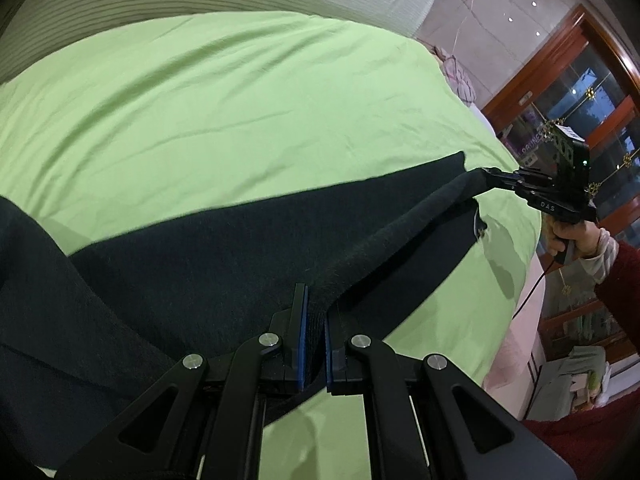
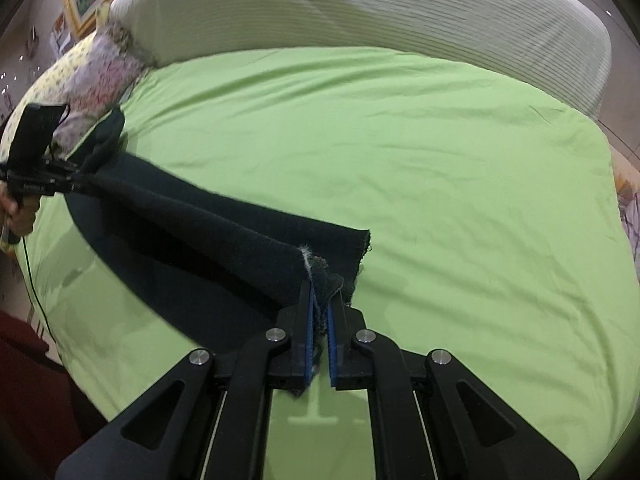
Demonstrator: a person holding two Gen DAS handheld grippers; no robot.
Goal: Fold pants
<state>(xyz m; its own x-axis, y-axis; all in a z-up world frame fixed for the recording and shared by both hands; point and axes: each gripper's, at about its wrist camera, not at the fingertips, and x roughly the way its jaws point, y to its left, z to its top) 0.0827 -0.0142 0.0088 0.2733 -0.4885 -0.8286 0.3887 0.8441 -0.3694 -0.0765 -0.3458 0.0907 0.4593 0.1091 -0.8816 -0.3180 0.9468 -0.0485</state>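
Dark pants are lying stretched lengthwise across a bed covered in a light green sheet, with one long edge being lifted off the surface. The left gripper is pinching that edge between its blue-lined fingers — the cloth is filling the gap between them. At the far end of the garment, the right gripper is clamping the frayed hem of a leg; in the right wrist view the right gripper is holding bunched, ragged fabric, and the left gripper is showing at the opposite end, near a floral pillow. A striped white bolster is running along the back of the bed.

The held edge is hanging taut between the two tools, while the rest of the pants is resting on the sheet. Judging from this, the fold is only beginning — the legs appear to be laid one over the other, but the lengthwise folds are not yet made, and the pants are remaining at full length.
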